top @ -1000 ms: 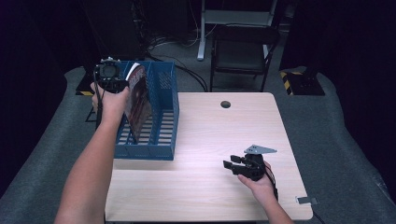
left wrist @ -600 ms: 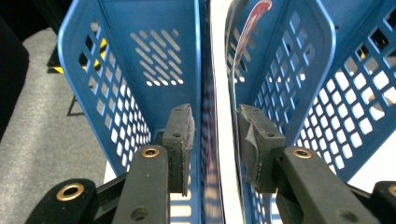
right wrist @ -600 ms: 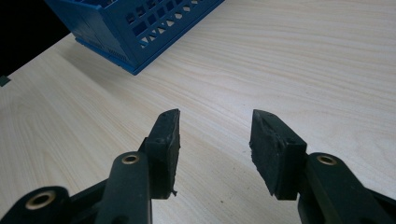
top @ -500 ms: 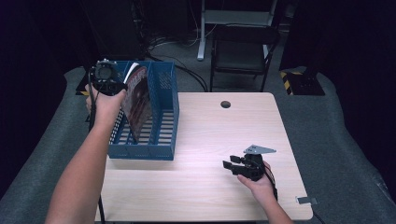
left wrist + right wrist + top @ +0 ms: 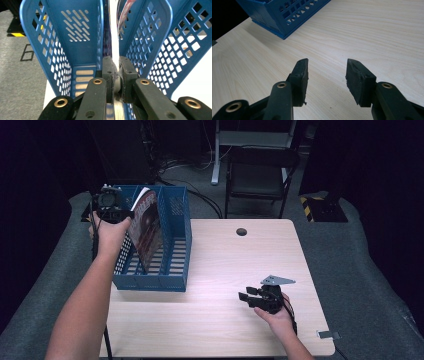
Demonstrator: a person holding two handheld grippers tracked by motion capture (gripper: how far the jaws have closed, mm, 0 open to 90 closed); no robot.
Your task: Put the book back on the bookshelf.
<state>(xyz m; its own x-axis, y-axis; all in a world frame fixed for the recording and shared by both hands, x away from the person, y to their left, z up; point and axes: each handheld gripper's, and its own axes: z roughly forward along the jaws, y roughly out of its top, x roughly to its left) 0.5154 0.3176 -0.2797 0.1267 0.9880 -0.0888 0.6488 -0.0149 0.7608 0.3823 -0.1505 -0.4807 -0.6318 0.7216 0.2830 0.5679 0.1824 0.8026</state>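
left hand-held gripper point(image 5: 111, 209) pinching magazine point(image 5: 146, 232) top edge | magazine upright in rack point(image 5: 176, 265), long axis vertical | right hand-held gripper point(image 5: 256, 296) spread, idle, well right of rack on tabletop point(image 5: 220, 270)

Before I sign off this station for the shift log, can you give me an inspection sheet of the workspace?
Surface: light wooden table, with a dark round hole near its far edge.
Job's things: blue file rack at the table's left; a magazine stands tilted in it.
Clutter: small grey tag at the near right corner.
Grippers: left claw shut on the magazine's edge, above the rack; right claw open, nothing between its jaws, low over the bare table.
Cables: dark cables on the floor behind the rack.
Surroundings: grey floor covering, black chair beyond the table, dark room.
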